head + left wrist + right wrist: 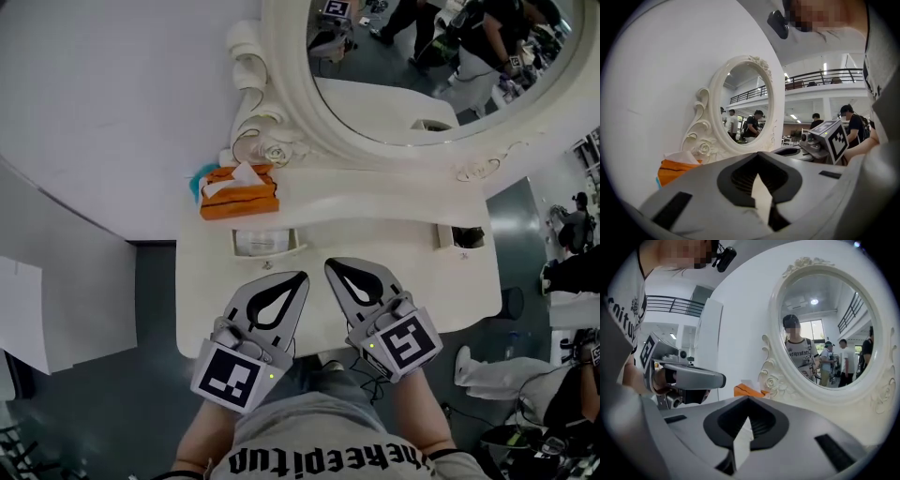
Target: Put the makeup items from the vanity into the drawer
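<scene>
Closed tight and empty: fingers of left gripper (301, 277) and right gripper (329, 265), low centre, above tabletop (403, 267). No makeup items seen loose on it, only orange tissue box (240, 193), upper left. Looks nearly finished; small drawer (265, 242) at centre maybe open, contents unclear.

Head cam stares steeply down at the vanity (403, 246) from above. Both gripper views ride low behind their jaws, facing the oval mirror (745, 103) close up; all three catch the orange tissue box (239, 194).
</scene>
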Tool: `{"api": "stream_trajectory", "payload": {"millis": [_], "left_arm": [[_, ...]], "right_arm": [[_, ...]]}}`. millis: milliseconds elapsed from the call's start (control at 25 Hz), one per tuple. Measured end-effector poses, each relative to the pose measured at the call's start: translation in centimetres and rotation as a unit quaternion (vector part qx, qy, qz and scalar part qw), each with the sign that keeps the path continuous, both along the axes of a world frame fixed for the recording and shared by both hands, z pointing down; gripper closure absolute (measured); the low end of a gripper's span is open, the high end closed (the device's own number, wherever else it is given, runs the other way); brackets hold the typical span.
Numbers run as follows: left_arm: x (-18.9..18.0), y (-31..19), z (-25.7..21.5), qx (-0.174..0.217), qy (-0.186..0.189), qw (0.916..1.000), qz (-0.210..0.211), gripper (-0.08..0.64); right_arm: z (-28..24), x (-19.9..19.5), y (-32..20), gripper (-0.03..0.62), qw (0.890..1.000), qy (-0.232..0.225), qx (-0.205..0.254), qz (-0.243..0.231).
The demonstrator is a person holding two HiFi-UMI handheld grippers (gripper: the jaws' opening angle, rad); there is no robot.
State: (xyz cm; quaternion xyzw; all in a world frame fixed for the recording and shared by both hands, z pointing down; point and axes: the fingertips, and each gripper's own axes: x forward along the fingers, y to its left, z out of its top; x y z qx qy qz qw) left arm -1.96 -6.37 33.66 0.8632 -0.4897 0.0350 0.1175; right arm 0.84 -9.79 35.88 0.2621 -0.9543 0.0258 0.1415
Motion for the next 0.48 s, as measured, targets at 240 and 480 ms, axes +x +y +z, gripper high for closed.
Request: {"api": "stream_trajectory", "payload": {"millis": [240, 480], "left_arm": [[3.6, 0.4, -0.7, 0.011, 0.001, 0.9989, 0.045, 0.518], [7.0, 1.0, -1.3, 0.019, 0.002, 0.9960, 0.087, 0.518]], "right_arm": [[-1.7, 3.0, 1.1, 0.580, 0.999, -0.020, 0.013, 0.036], [-3.0, 6.4, 2.3, 0.580, 0.997, -0.032, 0.021, 0.072]]}}
